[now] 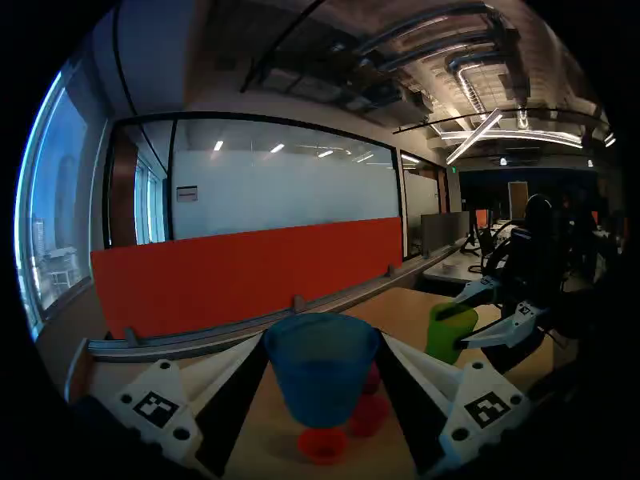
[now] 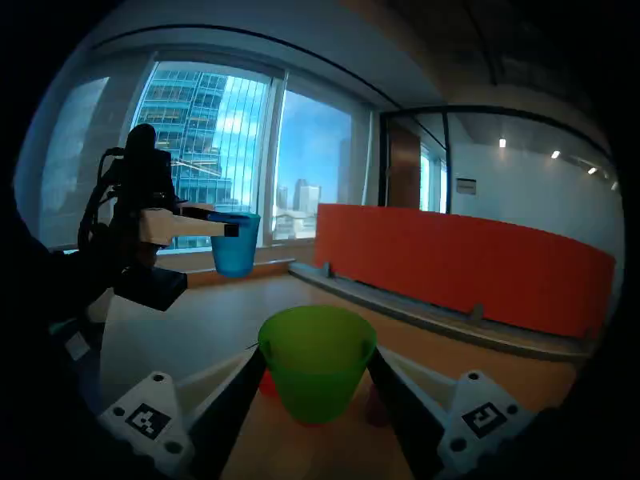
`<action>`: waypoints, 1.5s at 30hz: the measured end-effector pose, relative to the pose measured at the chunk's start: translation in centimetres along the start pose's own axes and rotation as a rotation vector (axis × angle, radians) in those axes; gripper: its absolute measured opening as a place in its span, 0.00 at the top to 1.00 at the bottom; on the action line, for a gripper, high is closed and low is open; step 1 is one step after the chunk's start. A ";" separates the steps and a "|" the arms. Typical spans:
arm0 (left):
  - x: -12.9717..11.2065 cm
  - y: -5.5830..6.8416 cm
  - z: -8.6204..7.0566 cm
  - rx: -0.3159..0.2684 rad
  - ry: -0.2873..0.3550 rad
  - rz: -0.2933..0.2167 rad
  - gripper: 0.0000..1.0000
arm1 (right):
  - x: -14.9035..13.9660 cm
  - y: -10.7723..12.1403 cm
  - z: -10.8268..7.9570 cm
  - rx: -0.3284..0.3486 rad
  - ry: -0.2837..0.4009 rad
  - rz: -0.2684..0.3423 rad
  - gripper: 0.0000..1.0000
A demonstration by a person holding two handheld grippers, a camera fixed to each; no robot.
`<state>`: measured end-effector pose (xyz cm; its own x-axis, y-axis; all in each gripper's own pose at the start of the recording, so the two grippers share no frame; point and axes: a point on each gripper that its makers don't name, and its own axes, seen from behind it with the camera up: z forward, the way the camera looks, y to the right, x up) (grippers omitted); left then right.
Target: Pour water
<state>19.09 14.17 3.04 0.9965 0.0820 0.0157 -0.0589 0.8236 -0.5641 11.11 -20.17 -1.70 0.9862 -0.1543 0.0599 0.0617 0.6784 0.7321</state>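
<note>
Left gripper [image 1: 322, 346] pinches blue cup [image 1: 320, 388] by its sides, upright, above the wooden table [image 1: 400, 308]. Right gripper [image 2: 318, 354] pinches green cup [image 2: 316, 388], upright, off the table. The two cups are apart. Small red cups [image 1: 324, 444] stand on the table beneath the blue cup.

A pale wooden desk [image 1: 404, 308] ends at a grey rail [image 1: 240, 326] along its far edge, with an orange panel [image 1: 240, 272] behind it. Above the panel stands a frosted glass wall [image 1: 280, 184]. Tall windows [image 2: 240, 136] show blue sky and towers. Bare pipes [image 1: 432, 32] and strip lights [image 1: 480, 132] cross the ceiling.
</note>
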 end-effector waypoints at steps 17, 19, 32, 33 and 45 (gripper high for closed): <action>0.2 -0.3 0.1 -0.002 0.012 -0.013 0.11 | 2.4 -0.5 0.5 0.012 0.065 -0.006 0.09; 0.3 -0.4 0.1 -0.001 0.014 -0.012 0.11 | 2.6 -0.6 0.6 0.015 0.067 -0.007 0.09; 0.8 -0.5 0.1 0.005 0.018 0.004 0.11 | 2.9 -1.4 1.1 0.044 0.075 -0.013 0.09; 0.9 -0.5 0.2 0.005 0.019 0.008 0.11 | 3.0 -1.4 1.1 0.046 0.077 -0.013 0.09; 2.4 -0.9 0.0 0.021 0.038 0.051 0.11 | 2.6 -2.8 1.8 0.096 0.076 -0.010 0.10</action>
<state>21.52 13.68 3.59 0.9936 0.1032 -0.0448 -0.1109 0.8305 -0.5458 13.24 -23.76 -2.41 0.9947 -0.1032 0.0035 0.0600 0.6044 0.7944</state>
